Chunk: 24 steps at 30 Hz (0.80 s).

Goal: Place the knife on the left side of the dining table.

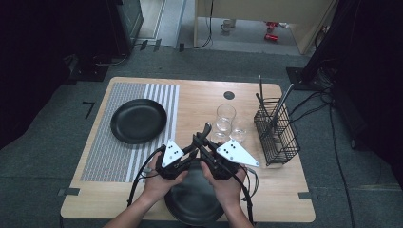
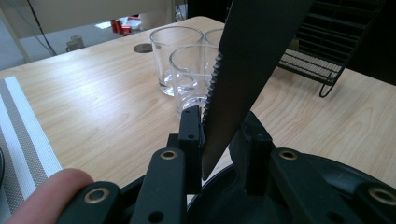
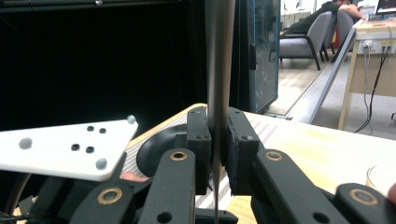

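Observation:
A serrated knife (image 2: 243, 70) with a dark blade runs up between the jaws of my left gripper (image 2: 219, 122), whose pads press on the blade just above a black plate (image 2: 327, 177). My right gripper (image 3: 217, 116) is shut on the same knife (image 3: 219, 56), seen edge-on as a thin metal strip. From above, the left gripper (image 1: 192, 149) and the right gripper (image 1: 203, 145) meet tip to tip over the near plate (image 1: 192, 202). The knife (image 1: 205, 129) sticks out beyond them toward the glasses.
Three clear glasses (image 1: 225, 116) stand just beyond the grippers. A black wire rack (image 1: 277, 130) holding utensils sits at the right. A second black plate (image 1: 138, 120) rests on a striped placemat (image 1: 109, 152) at the left.

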Available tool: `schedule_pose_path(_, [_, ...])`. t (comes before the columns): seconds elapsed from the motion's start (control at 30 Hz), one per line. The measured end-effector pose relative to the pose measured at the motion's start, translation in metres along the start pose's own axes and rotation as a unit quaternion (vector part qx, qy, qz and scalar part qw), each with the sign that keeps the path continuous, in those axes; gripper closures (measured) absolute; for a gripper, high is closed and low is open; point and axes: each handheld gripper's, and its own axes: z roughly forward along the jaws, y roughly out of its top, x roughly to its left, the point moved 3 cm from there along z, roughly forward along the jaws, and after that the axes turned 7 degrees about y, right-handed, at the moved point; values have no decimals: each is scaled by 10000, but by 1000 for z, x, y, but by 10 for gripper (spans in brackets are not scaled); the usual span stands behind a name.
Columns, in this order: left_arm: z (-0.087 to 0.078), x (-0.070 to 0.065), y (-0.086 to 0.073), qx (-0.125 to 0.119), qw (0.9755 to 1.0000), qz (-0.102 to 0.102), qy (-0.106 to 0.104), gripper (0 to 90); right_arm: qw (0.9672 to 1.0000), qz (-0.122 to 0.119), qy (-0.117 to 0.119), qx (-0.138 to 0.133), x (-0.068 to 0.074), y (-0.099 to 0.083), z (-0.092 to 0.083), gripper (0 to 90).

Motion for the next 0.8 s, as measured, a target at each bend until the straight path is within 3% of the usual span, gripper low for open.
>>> schedule_pose_path(0.37, [-2,1,2,-12,10000,-85,6,757,9999,55,71,82,3,-7,6,829])
schedule_pose_path(0.57, [-8,1,8,-225,9997,-84,-26,764,9997,108,46,212,1,-14,11,854])
schedule_pose_path(0.63, [-8,2,9,-193,9998,-65,-33,765,9996,142,79,222,1,-18,13,867])
schedule_pose_path(0.8, [-7,2,8,-186,9998,-84,-19,764,9997,95,-18,236,0,-20,15,887])
